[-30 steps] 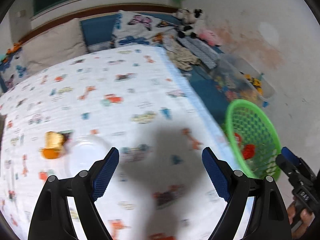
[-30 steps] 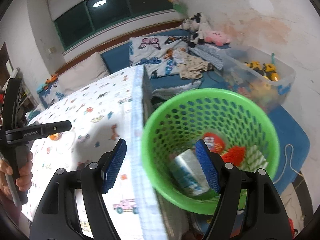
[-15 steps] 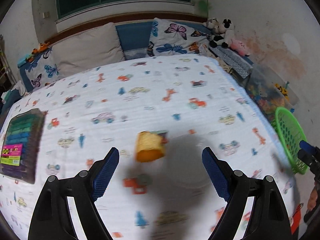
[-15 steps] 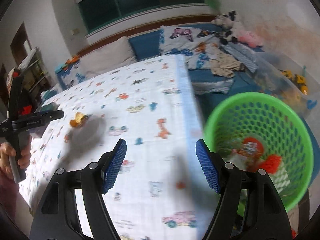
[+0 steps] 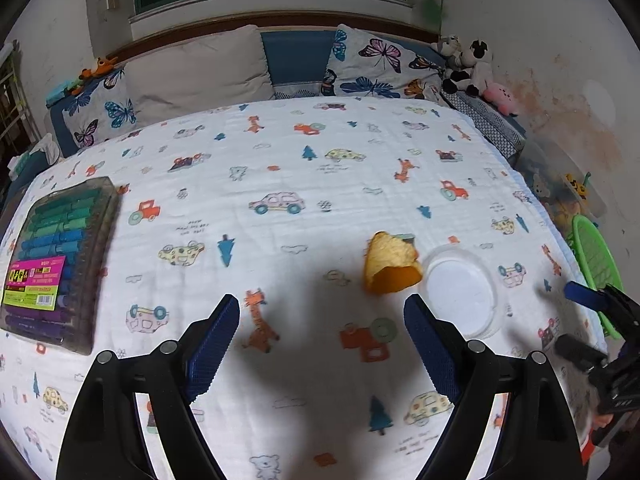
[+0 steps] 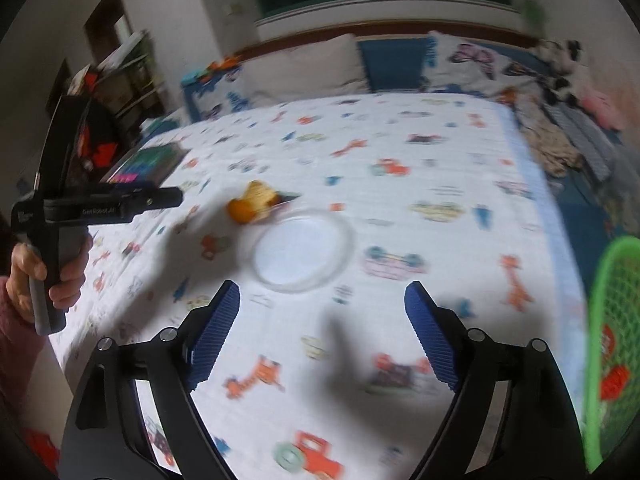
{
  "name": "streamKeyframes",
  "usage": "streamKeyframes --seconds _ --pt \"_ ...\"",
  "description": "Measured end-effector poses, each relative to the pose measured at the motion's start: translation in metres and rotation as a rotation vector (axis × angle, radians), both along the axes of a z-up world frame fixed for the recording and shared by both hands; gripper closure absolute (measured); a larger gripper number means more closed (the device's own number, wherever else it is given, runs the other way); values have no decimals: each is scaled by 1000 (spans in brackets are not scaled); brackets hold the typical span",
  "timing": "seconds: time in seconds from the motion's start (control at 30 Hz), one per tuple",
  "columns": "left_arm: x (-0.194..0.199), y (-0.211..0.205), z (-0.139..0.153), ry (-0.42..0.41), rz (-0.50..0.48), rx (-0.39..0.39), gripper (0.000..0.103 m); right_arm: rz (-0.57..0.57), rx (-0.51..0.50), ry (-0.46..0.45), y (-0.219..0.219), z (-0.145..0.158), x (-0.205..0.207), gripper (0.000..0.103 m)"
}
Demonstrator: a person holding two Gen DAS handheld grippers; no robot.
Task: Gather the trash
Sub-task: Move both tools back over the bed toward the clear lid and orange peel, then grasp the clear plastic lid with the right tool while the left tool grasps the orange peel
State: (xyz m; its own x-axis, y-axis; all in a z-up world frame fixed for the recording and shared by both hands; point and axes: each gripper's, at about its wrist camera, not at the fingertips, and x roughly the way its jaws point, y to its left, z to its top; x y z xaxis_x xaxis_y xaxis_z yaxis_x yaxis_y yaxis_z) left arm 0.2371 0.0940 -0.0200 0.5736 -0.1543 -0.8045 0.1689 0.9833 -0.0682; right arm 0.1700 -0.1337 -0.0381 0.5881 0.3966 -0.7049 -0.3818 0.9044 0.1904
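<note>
Left gripper (image 5: 322,344) spread, empty | right gripper (image 6: 322,332) jaws just widened, empty | orange peel (image 5: 390,270) at 1 o'clock, touching clear round plastic lid (image 5: 460,294) on bed (image 5: 280,184)

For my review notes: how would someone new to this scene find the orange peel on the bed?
Start at the white blanket printed with cars and giraffes. Near its right side, toward the green basket, lies a clear round plastic lid. The orange peel sits right against the lid's left edge: a curled orange piece with a pale inside, the only such thing there.
</note>
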Motion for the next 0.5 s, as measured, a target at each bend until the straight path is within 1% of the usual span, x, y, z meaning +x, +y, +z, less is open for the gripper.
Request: streamKeyframes --seconds 0.13,0.33,0.5 --pt "0 7 -4 6 1 -2 23 41 -44 17 28 -13 13 16" --pt "2 14 -12 19 -5 -2 23 53 -87 42 44 -29 30 16" --pt "6 13 -17 24 -13 -2 23 61 -116 45 52 -36 39 15"
